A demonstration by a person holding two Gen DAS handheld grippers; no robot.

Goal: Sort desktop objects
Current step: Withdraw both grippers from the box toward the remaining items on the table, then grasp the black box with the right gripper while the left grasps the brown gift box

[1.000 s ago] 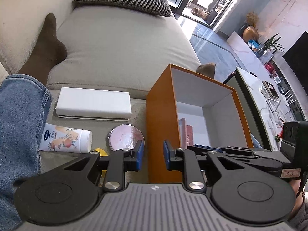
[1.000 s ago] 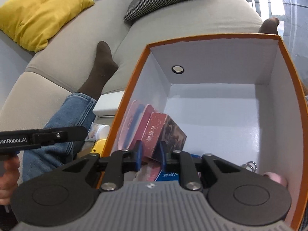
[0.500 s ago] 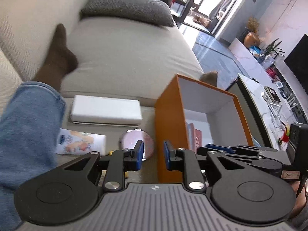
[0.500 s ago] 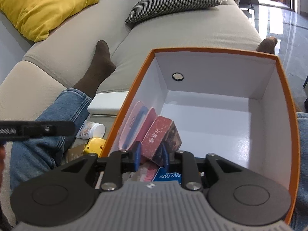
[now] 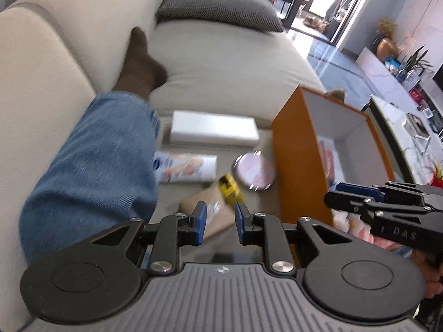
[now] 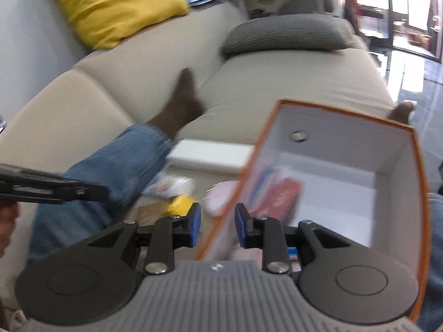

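Note:
An orange box (image 5: 300, 163) with a white inside stands open at the right; it also shows in the right wrist view (image 6: 398, 193) with a red packet (image 6: 279, 199) and other items in it. Left of it lie a pink round compact (image 5: 254, 170), a yellow toy (image 5: 229, 188), a cream tube (image 5: 188, 167), a white flat box (image 5: 213, 130) and a brown card packet (image 5: 205, 213). My left gripper (image 5: 220, 222) is open and empty above the brown packet. My right gripper (image 6: 216, 224) is open and empty over the orange box's left wall.
A leg in blue jeans (image 5: 91, 171) with a brown sock (image 5: 141, 61) lies across the beige sofa (image 5: 227, 66) at the left. A grey cushion (image 5: 221, 8) and a yellow cushion (image 6: 116, 2) sit behind. A marble table (image 5: 409, 127) is at the right.
Both grippers have pulled back and swung left. The right gripper has come out of the orange box and opened wider. The left gripper now hangs over the loose items.

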